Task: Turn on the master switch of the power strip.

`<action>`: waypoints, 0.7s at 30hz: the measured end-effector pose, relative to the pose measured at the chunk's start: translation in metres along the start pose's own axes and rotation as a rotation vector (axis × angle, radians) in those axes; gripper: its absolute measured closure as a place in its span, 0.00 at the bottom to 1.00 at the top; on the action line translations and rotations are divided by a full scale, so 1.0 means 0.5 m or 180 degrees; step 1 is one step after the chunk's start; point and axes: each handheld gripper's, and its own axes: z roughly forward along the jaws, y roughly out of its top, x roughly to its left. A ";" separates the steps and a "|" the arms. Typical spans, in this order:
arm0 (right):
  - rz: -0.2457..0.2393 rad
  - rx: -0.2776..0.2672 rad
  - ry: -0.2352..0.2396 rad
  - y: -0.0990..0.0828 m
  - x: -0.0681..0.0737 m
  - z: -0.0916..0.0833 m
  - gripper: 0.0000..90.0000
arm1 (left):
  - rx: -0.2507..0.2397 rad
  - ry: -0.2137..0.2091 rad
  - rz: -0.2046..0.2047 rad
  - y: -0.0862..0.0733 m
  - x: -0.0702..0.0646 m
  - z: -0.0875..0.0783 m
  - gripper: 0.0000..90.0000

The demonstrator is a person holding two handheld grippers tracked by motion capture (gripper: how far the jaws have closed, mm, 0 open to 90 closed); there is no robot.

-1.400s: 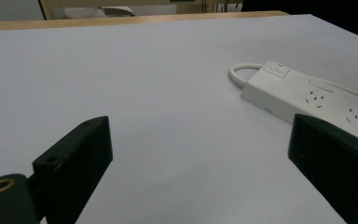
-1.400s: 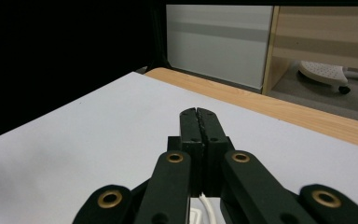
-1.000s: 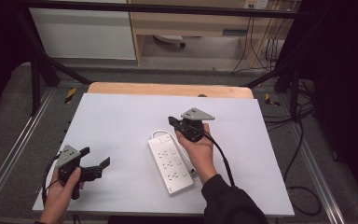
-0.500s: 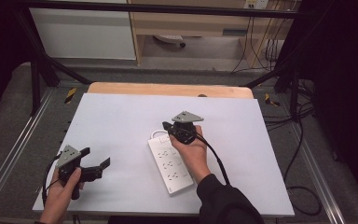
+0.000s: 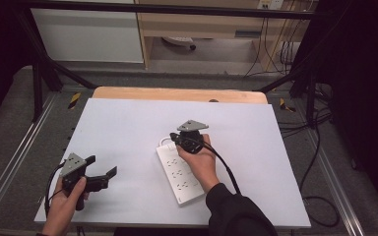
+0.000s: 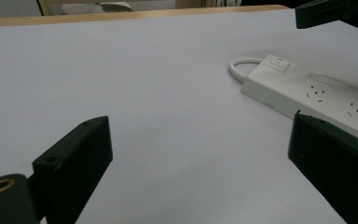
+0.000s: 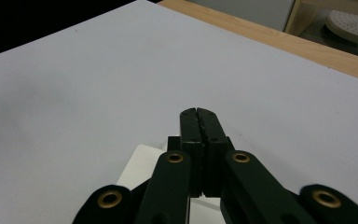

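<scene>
The power strip (image 5: 179, 169) is laid near the table's (image 5: 128, 123) centre. The right gripper (image 5: 176, 141), jaws pressed together on nothing, is held over its 12 o'clock end. The left gripper (image 5: 103, 166), jaws spread wide, is held at 8 o'clock.

A white surface (image 5: 128, 128) with a wooden edge (image 5: 177, 93) at its far side stands on grey carpet (image 5: 10, 142). Beyond it — a pale cabinet (image 5: 86, 34), a wooden shelf unit (image 5: 202, 24) and black cables (image 5: 275, 49) hanging in dim light.
</scene>
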 end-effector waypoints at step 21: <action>-0.0002 0.0352 -0.0068 -0.015 0.000 0.030 1.00 | 0.0018 0.0019 -0.0015 -0.001 0.001 0.002 0.07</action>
